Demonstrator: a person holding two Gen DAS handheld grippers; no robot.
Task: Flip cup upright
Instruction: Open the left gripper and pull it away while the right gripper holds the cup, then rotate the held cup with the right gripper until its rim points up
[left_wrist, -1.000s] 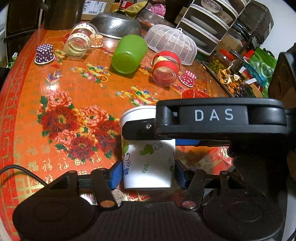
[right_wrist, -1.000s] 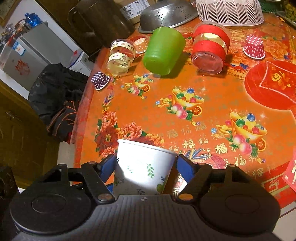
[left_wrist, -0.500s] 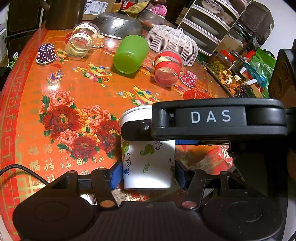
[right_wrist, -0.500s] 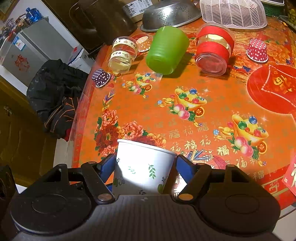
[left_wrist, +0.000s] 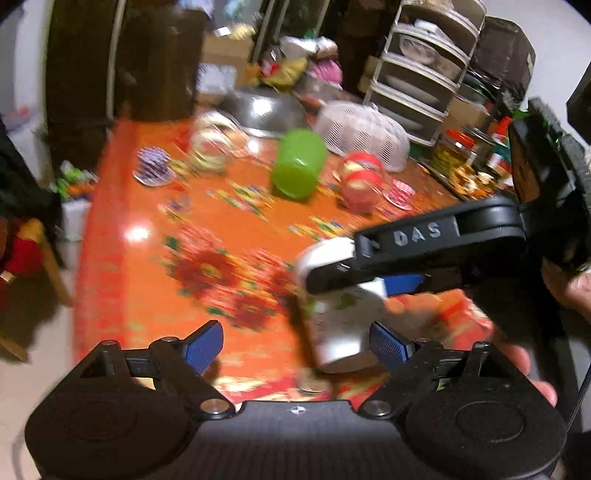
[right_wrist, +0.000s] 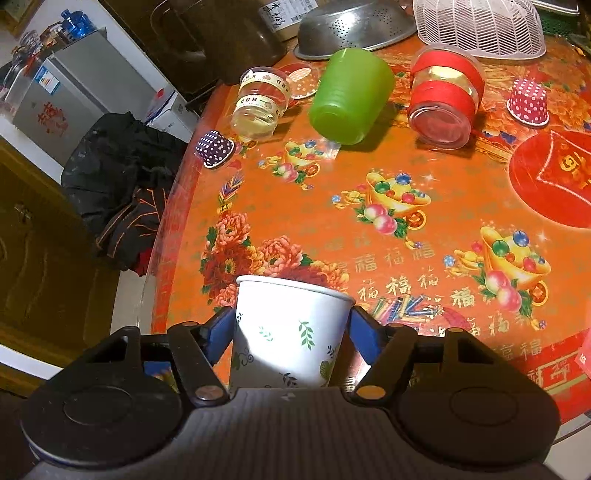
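Above table (right_wrist: 436, 236), cup (right_wrist: 288, 328) seemingly between claw (right_wrist: 291, 332) pads.

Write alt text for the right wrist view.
The right tool grips a white paper cup with leaf print, rim up, between its blue pads above an orange floral table. Beyond lie a green cup on its side, two jars and a metal colander.
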